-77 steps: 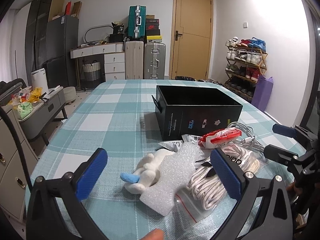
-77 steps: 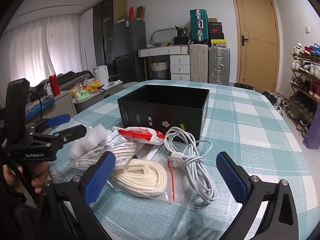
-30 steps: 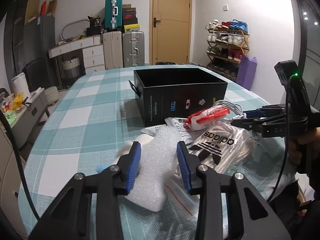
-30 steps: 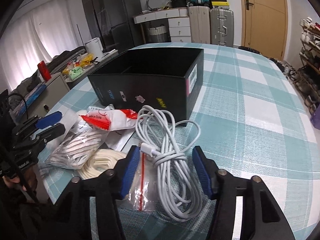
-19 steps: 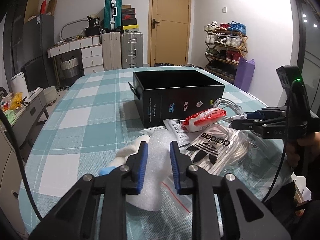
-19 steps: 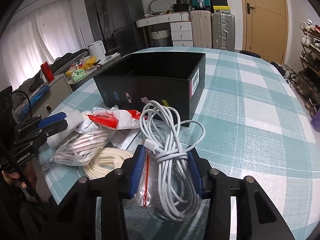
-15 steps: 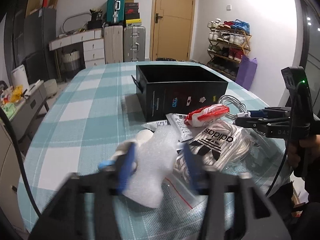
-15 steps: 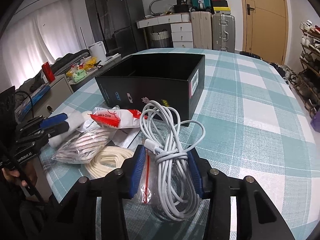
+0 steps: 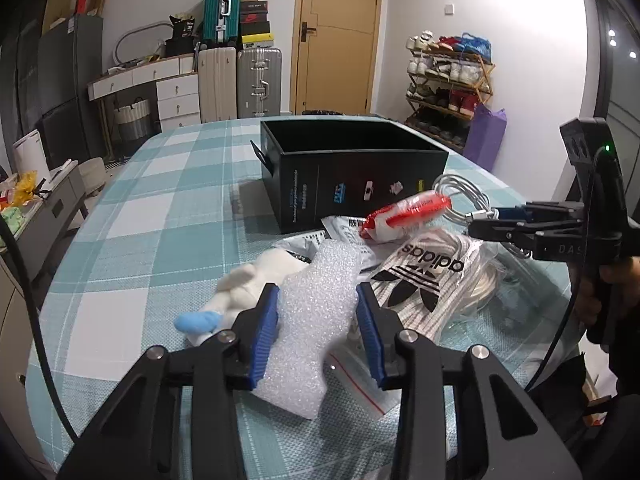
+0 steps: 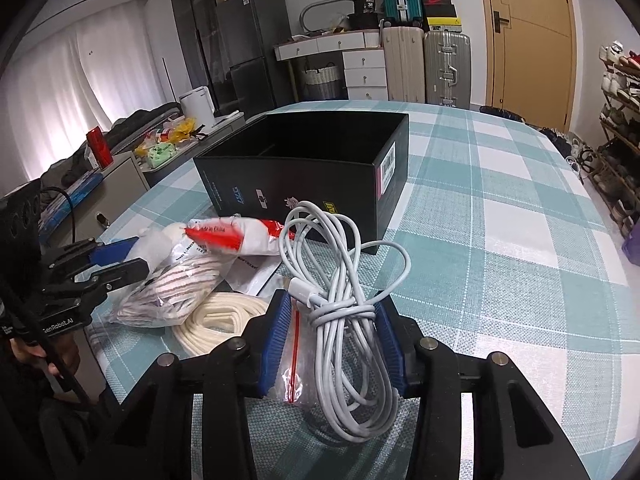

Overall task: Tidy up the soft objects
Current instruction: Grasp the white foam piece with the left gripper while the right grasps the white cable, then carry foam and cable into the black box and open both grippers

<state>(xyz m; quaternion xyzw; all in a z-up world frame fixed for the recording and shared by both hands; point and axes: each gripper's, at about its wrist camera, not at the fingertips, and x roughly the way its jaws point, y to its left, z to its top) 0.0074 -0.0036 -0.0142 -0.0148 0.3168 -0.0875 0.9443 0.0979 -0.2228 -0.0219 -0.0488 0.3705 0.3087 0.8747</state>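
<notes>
A white foam sheet (image 9: 316,320) lies over a white plush toy (image 9: 240,284) with a blue tip. My left gripper (image 9: 316,292) is closing its jaws on the foam, and both blue pads press its sides. The right wrist view shows a coiled white cable (image 10: 344,320) on a zip bag. My right gripper (image 10: 332,300) is shut on the coil's wrapped middle. Between the two lie an Adidas bag of laces (image 9: 428,276), a red-and-white packet (image 9: 404,216) and a cream rope (image 10: 224,316). The open black box (image 9: 352,184) stands just behind the pile.
All this sits on a teal checked tablecloth (image 9: 168,208), whose near edge is by the grippers. The right gripper (image 9: 484,220) reaches in from the right in the left wrist view. Suitcases, drawers, a door and a shoe rack stand far behind.
Both grippers stood wide open at first. The left jaws narrowed, spread briefly, then narrowed onto the foam. The right jaws drew in on the cable coil and have held there.
</notes>
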